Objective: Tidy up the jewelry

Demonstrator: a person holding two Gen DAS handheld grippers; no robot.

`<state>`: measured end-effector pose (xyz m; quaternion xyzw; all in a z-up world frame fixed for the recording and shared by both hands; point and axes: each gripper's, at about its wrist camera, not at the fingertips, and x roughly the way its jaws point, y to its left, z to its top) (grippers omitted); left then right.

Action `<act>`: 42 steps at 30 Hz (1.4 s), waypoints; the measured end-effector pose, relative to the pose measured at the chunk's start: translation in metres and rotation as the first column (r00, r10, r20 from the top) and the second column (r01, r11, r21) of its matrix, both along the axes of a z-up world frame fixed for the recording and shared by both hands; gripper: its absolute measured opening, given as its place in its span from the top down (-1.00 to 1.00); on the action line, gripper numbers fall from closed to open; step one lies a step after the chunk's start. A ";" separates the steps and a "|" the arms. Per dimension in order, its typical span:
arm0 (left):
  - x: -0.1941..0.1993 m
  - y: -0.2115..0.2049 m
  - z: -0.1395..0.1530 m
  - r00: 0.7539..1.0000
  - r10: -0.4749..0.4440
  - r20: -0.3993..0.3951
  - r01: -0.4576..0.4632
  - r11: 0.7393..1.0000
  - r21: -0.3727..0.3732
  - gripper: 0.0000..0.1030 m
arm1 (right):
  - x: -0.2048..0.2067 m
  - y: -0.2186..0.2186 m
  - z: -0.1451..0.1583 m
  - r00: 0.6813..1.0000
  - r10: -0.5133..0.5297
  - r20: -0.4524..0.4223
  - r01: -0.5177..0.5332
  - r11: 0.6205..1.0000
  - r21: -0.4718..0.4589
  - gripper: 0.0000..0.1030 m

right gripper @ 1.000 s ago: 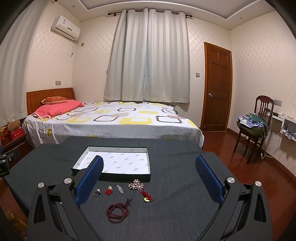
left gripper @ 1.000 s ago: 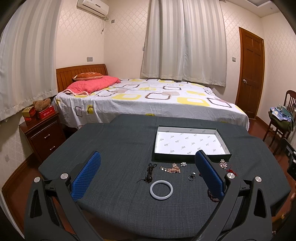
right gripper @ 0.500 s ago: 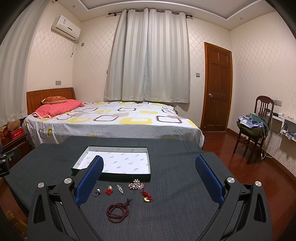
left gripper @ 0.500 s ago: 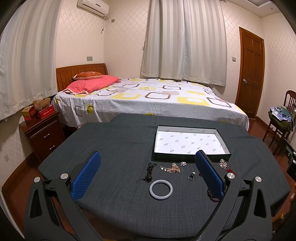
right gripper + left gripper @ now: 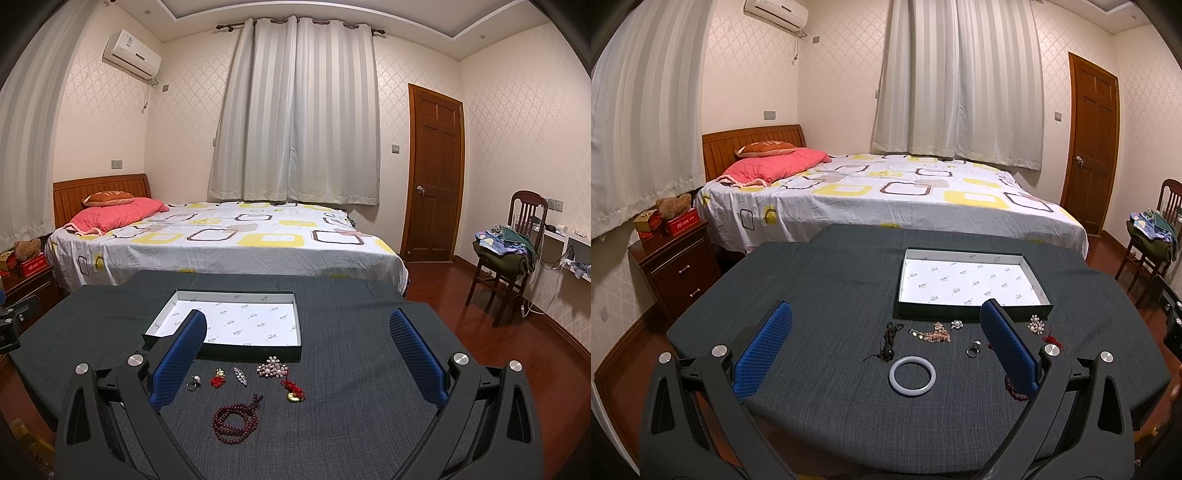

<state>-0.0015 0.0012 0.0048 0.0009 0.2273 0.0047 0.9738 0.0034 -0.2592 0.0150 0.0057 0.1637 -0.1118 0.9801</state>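
Both tools hang released and empty above the counter [image 5: 820,295]; the left tool [image 5: 886,343] frames the white bangle [image 5: 912,376] at lower centre, the right tool [image 5: 295,354] frames the red bead bracelet [image 5: 234,421]. All the jewelry lies loose on the cloth in front of the empty box [image 5: 229,321] at mid-frame. The risk, I judge: the small ring [image 5: 194,384] and pearl brooch [image 5: 272,367] sit close to neighbours, so wide pads may drag or snag adjacent pieces.
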 end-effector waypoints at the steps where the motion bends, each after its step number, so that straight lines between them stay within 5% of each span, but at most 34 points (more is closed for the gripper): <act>1: 0.001 0.001 0.000 1.000 0.000 0.001 0.000 1.000 -0.001 -0.93 | 0.000 0.000 0.000 1.000 0.000 0.001 0.000 1.000 -0.001 -0.88; 26: 0.005 -0.005 -0.014 1.000 -0.018 0.002 0.018 0.999 -0.035 -0.93 | 0.008 0.003 -0.018 1.000 0.017 -0.017 -0.016 1.000 0.014 -0.88; 31: 0.021 -0.002 -0.039 0.999 -0.037 -0.027 0.035 0.997 -0.062 -0.93 | 0.016 0.001 -0.041 0.999 0.035 -0.015 -0.034 0.999 0.035 -0.88; 42: 0.063 -0.006 -0.113 0.982 -0.065 -0.177 0.054 0.996 -0.068 -0.93 | 0.049 0.018 -0.124 0.979 0.103 -0.174 -0.098 0.994 0.039 -0.88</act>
